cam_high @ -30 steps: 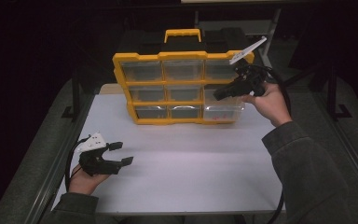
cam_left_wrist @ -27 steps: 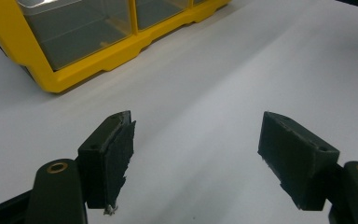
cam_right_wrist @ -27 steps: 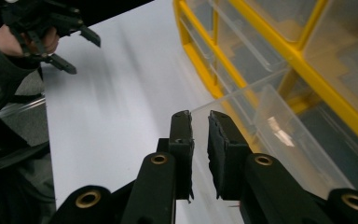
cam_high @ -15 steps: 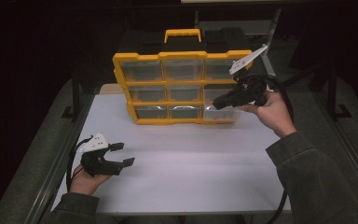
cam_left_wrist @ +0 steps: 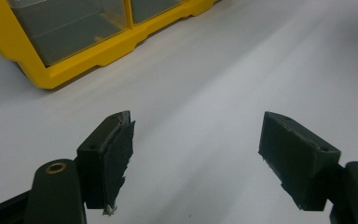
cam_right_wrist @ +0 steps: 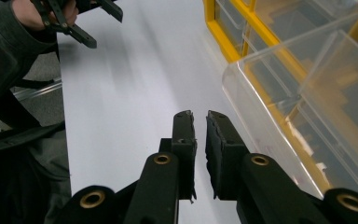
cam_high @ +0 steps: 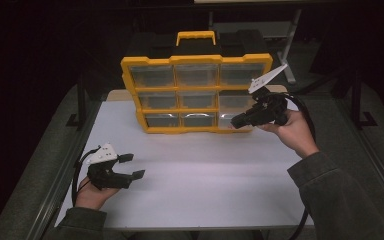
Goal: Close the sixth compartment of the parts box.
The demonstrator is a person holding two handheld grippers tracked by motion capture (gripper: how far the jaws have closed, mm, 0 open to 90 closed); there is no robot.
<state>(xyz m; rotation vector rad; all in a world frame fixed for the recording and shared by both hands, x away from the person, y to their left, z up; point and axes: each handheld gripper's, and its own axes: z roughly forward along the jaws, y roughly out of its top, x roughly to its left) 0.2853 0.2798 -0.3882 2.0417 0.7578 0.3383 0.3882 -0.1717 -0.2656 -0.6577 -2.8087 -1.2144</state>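
A yellow organiser (cam_high: pixel 196 61) with clear drawers stands upright at the back of the white table (cam_high: pixel 205 175). Its bottom right drawer (cam_right_wrist: pixel 279 93) sticks out of the frame. My right gripper (cam_high: pixel 236 121) hovers in front of that drawer (cam_high: pixel 227 119), pointing left. In the right gripper view its jaws stand almost together, a thin slit between them, with nothing held (cam_right_wrist: pixel 199 116). My left gripper (cam_high: pixel 131 166) rests low at the table's front left. It is open, jaws wide apart over bare table (cam_left_wrist: pixel 196 144). The organiser's lower corner (cam_left_wrist: pixel 51 70) lies ahead of it.
The organiser carries a yellow handle (cam_high: pixel 196 36) on top. Metal rails (cam_high: pixel 65 165) run along the table's left and right sides, with dark floor beyond. The left hand and its gripper (cam_right_wrist: pixel 84 23) appear far off in the right gripper view.
The right gripper has sunk from the middle row of drawers to the bottom right drawer. The left gripper has stayed where it was.
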